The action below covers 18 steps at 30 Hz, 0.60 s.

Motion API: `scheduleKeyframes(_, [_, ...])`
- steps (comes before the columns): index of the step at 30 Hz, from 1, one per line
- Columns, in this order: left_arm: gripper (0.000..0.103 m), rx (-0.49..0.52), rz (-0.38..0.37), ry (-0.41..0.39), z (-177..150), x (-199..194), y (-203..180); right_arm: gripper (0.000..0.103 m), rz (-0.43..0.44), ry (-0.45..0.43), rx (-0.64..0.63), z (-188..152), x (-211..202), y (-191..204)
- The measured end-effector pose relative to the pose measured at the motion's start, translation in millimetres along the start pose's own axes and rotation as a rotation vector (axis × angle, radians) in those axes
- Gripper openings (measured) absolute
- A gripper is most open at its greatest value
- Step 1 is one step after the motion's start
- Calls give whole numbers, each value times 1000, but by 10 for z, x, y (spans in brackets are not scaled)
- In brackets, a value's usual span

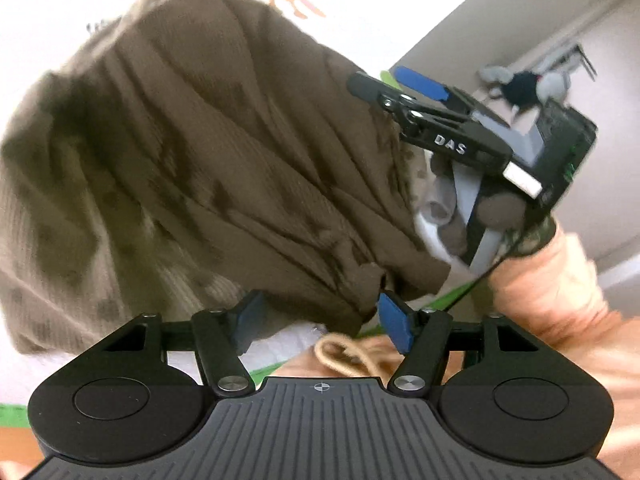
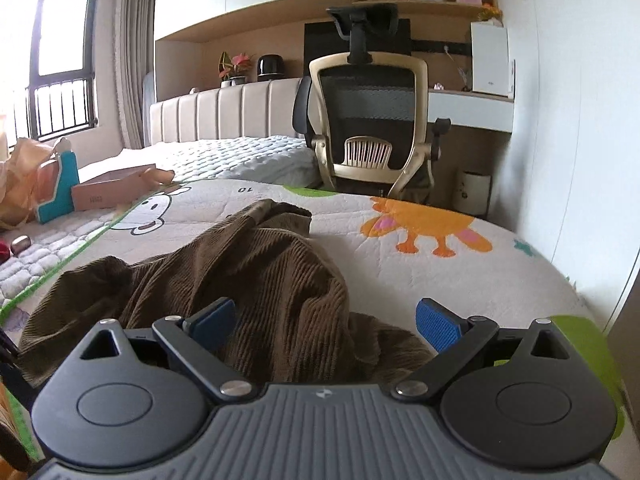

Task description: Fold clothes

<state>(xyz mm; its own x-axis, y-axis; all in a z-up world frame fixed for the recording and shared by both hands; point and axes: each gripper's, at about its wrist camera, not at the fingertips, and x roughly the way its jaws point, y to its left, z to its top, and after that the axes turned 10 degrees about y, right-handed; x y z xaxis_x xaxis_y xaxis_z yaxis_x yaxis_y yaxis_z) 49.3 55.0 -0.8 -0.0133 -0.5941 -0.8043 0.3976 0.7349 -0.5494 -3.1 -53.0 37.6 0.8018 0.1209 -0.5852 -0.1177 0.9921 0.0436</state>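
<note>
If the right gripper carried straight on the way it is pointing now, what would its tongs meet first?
Most likely the brown corduroy garment: it lies bunched on the cartoon-print mat directly ahead of the right gripper, whose tongs stand open with the cloth rising between them. Depth is hard to judge, but nothing nearer shows.

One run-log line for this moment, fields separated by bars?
brown ribbed garment crumpled on cartoon-print quilt | left gripper open | right gripper open | fold not started

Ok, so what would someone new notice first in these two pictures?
A rumpled brown corduroy garment heaped on a white quilted mat with cartoon animals. The left gripper and right gripper both stand open at its near edge, holding nothing. Behind the mat stands a beige mesh office chair.
</note>
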Motion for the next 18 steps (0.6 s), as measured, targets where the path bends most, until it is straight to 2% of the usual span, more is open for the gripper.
scheduleKeyframes(3, [67,-63,16,23,117,176,33,98,-8,2,-4,9,-3,2])
scheduleKeyframes(5, [63,-83,10,-6,157,175,43,98,-14,3,-7,15,-4,4])
scheduleKeyframes(7, [50,-124,-15,-60,202,156,93,98,-19,4,-9,20,-6,6])
scheduleKeyframes(9, [21,-179,-41,-108,267,170,176,98,-25,5,-12,26,-8,7])
scheduleKeyframes(10, [17,-198,-40,-118,309,184,209,98,-27,5,-13,29,-9,8])
scheduleKeyframes(14, [11,-166,-25,-155,424,95,180,98,-38,7,-19,41,-12,11])
scheduleKeyframes(18, [8,-132,2,-309,519,-400,204,98,-31,8,-61,104,-46,121])
